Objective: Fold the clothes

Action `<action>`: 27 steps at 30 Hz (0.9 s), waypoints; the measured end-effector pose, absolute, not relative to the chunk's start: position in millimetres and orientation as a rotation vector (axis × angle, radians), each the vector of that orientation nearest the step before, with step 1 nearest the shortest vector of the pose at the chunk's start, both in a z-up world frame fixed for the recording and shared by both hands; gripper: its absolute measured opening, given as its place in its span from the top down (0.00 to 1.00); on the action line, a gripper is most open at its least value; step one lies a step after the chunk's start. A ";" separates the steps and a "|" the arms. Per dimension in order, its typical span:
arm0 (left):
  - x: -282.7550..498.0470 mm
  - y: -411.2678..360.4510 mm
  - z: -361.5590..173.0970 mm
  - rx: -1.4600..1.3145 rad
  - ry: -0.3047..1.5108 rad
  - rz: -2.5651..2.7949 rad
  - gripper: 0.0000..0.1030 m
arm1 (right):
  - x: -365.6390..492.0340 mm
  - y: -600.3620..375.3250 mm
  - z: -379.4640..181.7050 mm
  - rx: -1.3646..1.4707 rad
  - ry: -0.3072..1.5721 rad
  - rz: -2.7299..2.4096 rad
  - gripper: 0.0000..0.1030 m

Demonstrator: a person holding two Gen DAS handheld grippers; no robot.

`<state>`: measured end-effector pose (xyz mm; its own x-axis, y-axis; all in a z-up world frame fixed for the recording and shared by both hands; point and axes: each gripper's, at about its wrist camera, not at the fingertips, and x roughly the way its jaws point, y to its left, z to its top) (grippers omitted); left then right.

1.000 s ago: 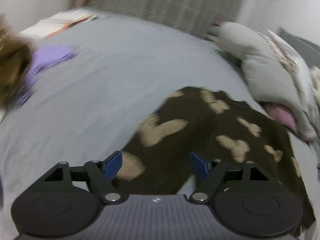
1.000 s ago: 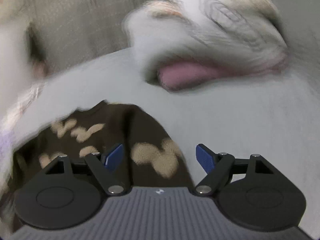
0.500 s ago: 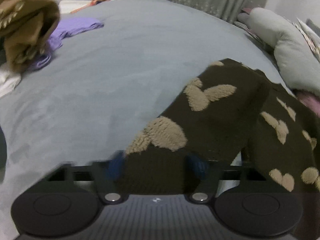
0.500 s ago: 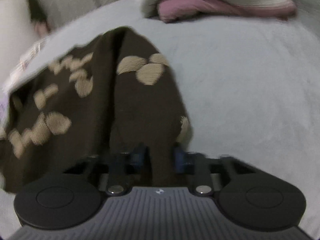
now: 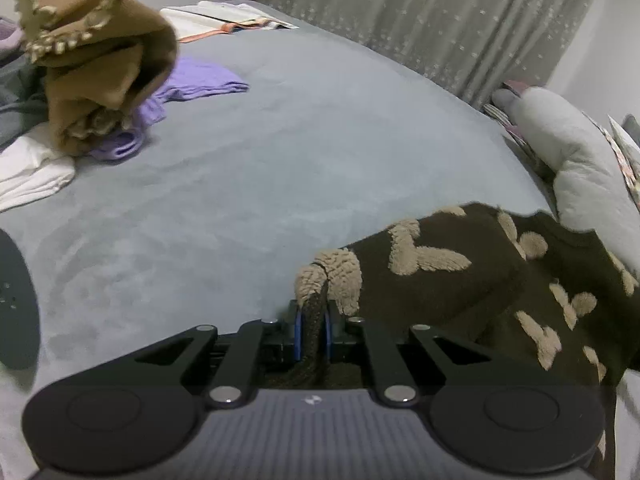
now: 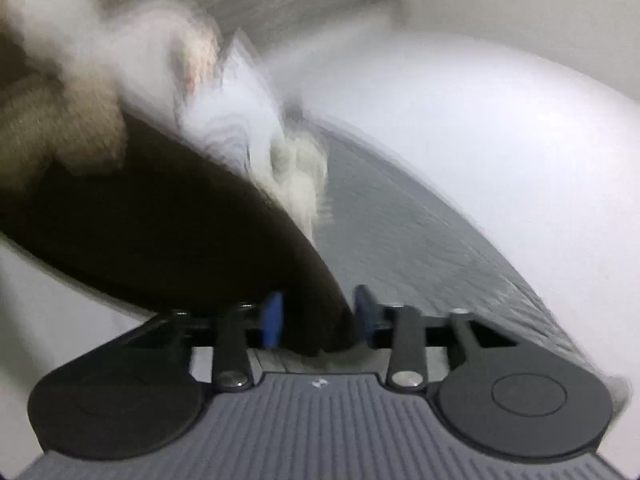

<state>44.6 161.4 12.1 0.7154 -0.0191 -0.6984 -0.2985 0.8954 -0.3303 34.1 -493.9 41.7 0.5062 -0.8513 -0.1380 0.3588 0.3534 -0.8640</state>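
Observation:
A dark brown fleece garment (image 5: 472,280) with beige patches lies on the grey bed (image 5: 260,168), at the right in the left wrist view. My left gripper (image 5: 312,330) is shut on its near edge, the cloth pinched between the blue pads. In the right wrist view, which is blurred by motion, my right gripper (image 6: 318,318) is shut on another part of the same garment (image 6: 160,232), lifted and stretching away to the left.
A crumpled tan garment (image 5: 96,60), a purple one (image 5: 192,80) and white cloth (image 5: 28,172) lie at the bed's left. A grey pillow (image 5: 580,168) sits at the right. A curtain (image 5: 440,20) hangs behind the bed.
Both grippers were open over the brown garment a second ago. They have closed on its edge and lifted it; the right one is swinging fast.

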 end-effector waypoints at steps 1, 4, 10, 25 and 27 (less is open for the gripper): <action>45.1 168.2 12.5 -0.458 0.753 0.171 0.90 | 25.8 -499.9 41.8 -0.764 0.649 -0.859 0.47; 44.9 175.9 19.0 -0.433 0.706 0.189 0.90 | -6.2 -501.7 44.2 -0.408 0.568 -0.816 0.41; 50.2 173.6 43.0 -0.305 0.610 0.214 0.90 | -27.0 -464.9 30.7 0.038 0.708 -0.319 0.34; 138.6 245.4 139.6 -0.141 0.573 0.597 0.90 | -44.8 -397.9 27.9 0.255 0.727 0.063 0.23; 117.4 239.2 133.2 -0.257 0.589 0.471 0.87 | -49.7 -399.7 31.6 0.300 0.713 0.089 0.23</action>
<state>117.4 239.2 133.2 0.7302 0.3513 -0.5860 -0.4949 0.8633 -0.0992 -49.7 -399.7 31.6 0.7547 0.1816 -0.6305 0.0214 0.9536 0.3003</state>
